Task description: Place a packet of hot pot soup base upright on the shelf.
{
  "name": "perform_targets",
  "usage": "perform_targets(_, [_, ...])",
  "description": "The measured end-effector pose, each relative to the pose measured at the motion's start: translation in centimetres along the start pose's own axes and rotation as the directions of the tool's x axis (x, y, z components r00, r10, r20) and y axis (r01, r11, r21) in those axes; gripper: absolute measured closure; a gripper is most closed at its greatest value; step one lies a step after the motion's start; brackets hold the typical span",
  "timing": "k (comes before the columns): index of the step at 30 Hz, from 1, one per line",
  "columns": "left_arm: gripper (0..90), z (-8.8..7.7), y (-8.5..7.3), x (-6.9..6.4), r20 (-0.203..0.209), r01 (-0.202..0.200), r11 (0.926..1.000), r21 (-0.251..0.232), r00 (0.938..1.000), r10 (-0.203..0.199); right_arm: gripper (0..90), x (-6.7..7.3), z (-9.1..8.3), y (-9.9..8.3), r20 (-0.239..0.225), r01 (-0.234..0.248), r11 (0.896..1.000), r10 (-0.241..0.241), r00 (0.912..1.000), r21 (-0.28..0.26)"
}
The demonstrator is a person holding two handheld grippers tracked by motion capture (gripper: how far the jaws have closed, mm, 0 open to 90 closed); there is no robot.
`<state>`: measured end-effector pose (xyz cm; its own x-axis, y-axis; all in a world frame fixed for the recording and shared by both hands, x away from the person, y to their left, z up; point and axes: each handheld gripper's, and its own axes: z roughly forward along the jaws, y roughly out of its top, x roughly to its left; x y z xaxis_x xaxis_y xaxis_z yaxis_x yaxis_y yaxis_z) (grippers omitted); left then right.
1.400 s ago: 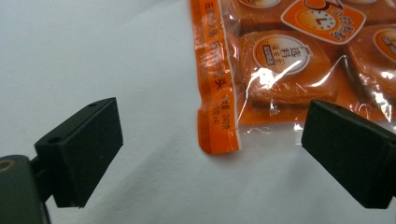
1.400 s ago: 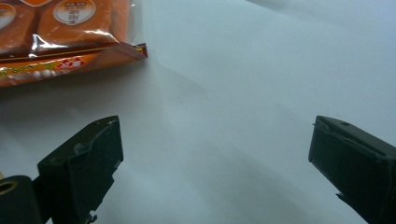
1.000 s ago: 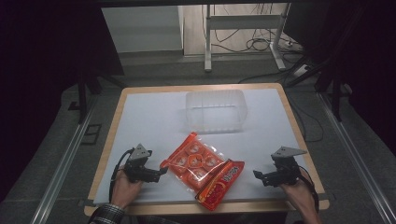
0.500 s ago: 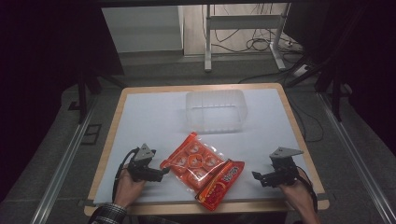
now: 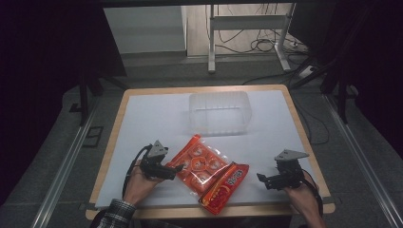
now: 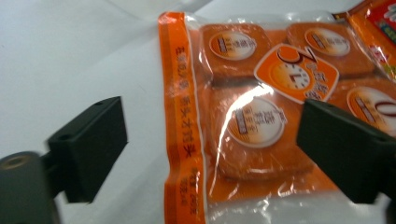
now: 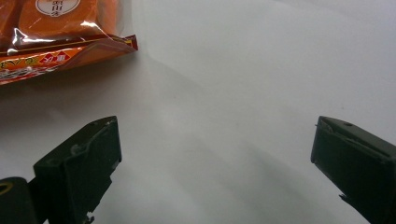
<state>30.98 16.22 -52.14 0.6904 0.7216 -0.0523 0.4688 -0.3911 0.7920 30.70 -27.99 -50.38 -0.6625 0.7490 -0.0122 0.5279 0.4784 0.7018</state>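
Snack packs lie near the front of the white surface (image 5: 142,118): a red pouch (image 5: 223,186), then the orange pack (image 5: 197,164). Left tool (image 5: 178,167), wide open, straddles the orange pack's edge; right tool (image 5: 261,178) gapes empty, well apart. A clear tub (image 5: 219,113) sits beyond.

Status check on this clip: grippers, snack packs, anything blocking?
Left gripper open, straddling orange pack edge. Right gripper open over bare table. Red pack alongside. Clear tub behind, nothing blocking.

Glossy crinkled plastic wraps the orange snack pack (image 6: 261,116); the desk (image 5: 142,123) beside it has a matt white top and wood edges.
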Motion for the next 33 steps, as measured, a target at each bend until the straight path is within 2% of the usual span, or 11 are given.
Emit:
perform_targets(5, [20.0,0.3,0.8,0.3,0.009,0.001,1.0,-0.009,1.0,-0.001,2.1,0.1,0.1,0.0,0.0,-0.003,1.0,0.003,1.0,0.009])
perform_targets(6, [26.5,0.4,0.9,0.3,0.013,-0.002,1.0,-0.008,0.9999,0.002,2.2,0.1,0.1,0.0,-0.002,0.0,1.0,0.0,1.0,0.013])
perform_targets(8, [28.7,0.7,1.3,0.5,0.032,-0.005,1.0,-0.001,0.9995,0.005,2.3,0.1,0.2,0.0,-0.002,-0.002,1.0,0.002,1.0,0.015])
perform_targets(10, [38.0,1.1,1.8,0.5,0.052,-0.012,0.9999,-0.003,0.9986,0.012,2.5,0.1,0.2,0.0,-0.003,0.003,1.0,-0.003,1.0,0.017])
perform_targets(15, [53.1,1.8,2.6,0.6,0.073,-0.023,0.9996,-0.019,0.9971,0.025,2.8,0.1,0.3,-0.1,-0.003,0.006,1.0,-0.006,1.0,0.022])
perform_targets(16, [53.1,2.1,3.0,0.6,0.081,-0.03,0.9993,-0.025,0.9962,0.032,2.9,0.1,0.3,-0.1,-0.003,0.006,1.0,-0.006,1.0,0.023])
perform_targets(19, [69.1,3.1,3.8,0.6,0.096,-0.048,0.9984,-0.03,0.9941,0.051,3.2,0.2,0.3,-0.1,-0.002,0.002,1.0,-0.002,1.0,0.026])
perform_targets(21, [72.8,3.5,4.1,0.6,0.099,-0.056,0.998,-0.029,0.9934,0.058,3.2,0.2,0.3,-0.1,-0.002,0.003,1.0,-0.003,1.0,0.027])
perform_targets(24, [89.9,4.9,4.9,0.6,0.119,-0.065,0.9976,-0.021,0.9906,0.067,3.4,0.2,0.4,-0.1,-0.004,0.002,0.999,-0.002,1.0,0.033])
perform_targets(25, [90.0,4.9,4.9,0.6,0.119,-0.065,0.9976,-0.021,0.9906,0.067,3.4,0.2,0.4,-0.1,-0.004,0.002,0.999,-0.002,1.0,0.033])
perform_targets(33, [90.0,8.3,6.9,0.5,0.114,-0.082,0.9964,0.023,0.9903,0.079,3.7,0.2,0.4,-0.2,-0.006,0.002,0.999,-0.002,1.0,0.042])
